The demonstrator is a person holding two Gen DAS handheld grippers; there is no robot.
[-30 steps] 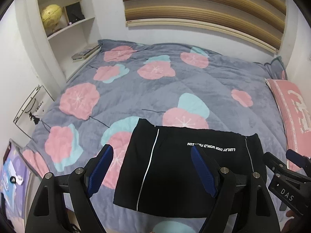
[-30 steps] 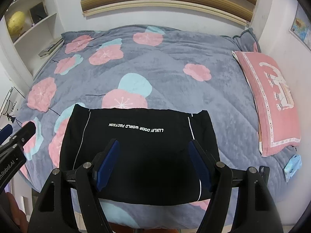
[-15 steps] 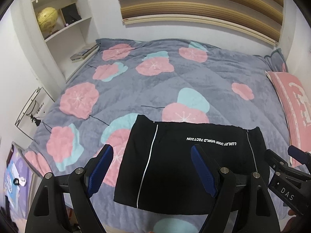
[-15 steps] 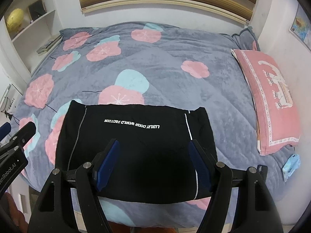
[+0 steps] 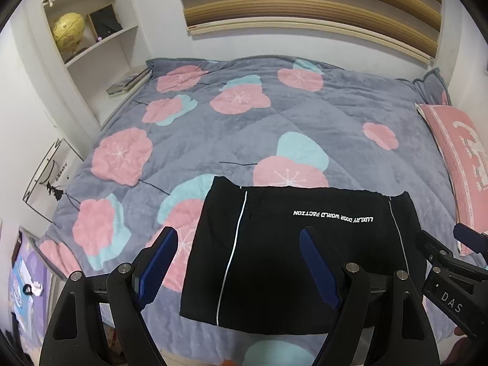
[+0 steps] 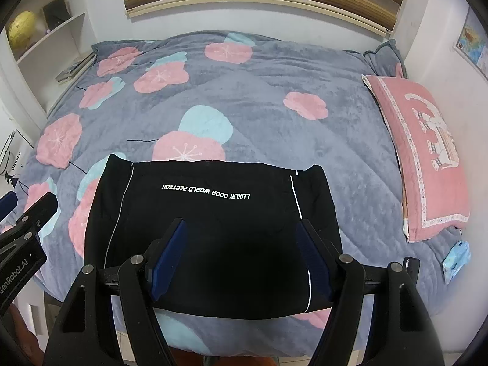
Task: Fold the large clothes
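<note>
A black garment [image 5: 274, 250] with thin white side stripes and white lettering lies folded into a flat rectangle near the front edge of the bed; it also shows in the right wrist view [image 6: 213, 231]. My left gripper [image 5: 239, 259] is open and empty, held above the garment's near left part. My right gripper [image 6: 239, 250] is open and empty, held above the garment's near middle. Neither touches the cloth. The right gripper shows at the right edge of the left wrist view [image 5: 451, 274], and the left gripper at the left edge of the right wrist view [image 6: 21, 238].
The bed carries a grey quilt [image 5: 259, 128] with pink and teal flowers. A pink pillow [image 6: 424, 152] lies along the right side, a small blue packet [image 6: 456, 256] below it. White shelves [image 5: 91, 30] with a globe stand at the back left. The floor lies below the bed's front edge.
Both grippers have pulled back and up from the bed, so the garment looks smaller and lower in view. The garment has not moved. Both stay open.
</note>
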